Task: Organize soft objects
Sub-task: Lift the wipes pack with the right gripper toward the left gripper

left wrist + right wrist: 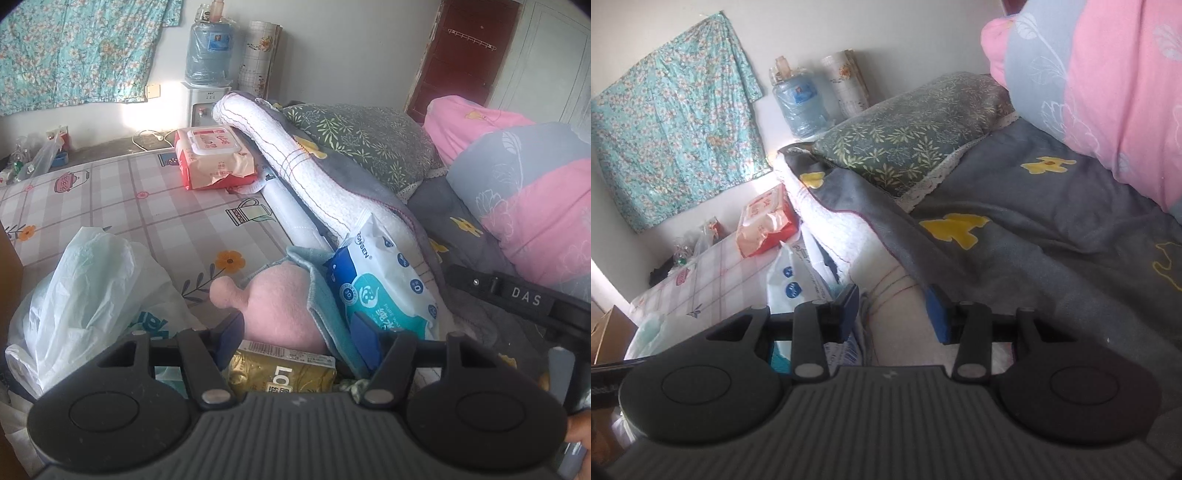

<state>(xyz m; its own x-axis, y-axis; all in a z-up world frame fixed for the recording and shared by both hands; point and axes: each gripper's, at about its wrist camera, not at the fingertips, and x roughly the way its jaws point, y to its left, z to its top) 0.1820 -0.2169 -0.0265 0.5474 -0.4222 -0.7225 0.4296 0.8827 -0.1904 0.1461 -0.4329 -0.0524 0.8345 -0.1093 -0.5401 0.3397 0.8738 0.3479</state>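
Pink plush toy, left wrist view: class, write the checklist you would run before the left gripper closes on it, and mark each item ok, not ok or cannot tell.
1. Left gripper open: ok, its jaws stand wide apart.
2. Pink plush toy between the jaws: ok, its body lies in the gap.
3. Grab free of other things: not ok, the teal cloth and the blue wipes pack lie against the toy.
4. Gold packet out of the way: cannot tell, it lies just under the jaws.
5. Right gripper clear of the left: ok, open over the grey blanket.
6. Plastic bag apart from the toy: ok.
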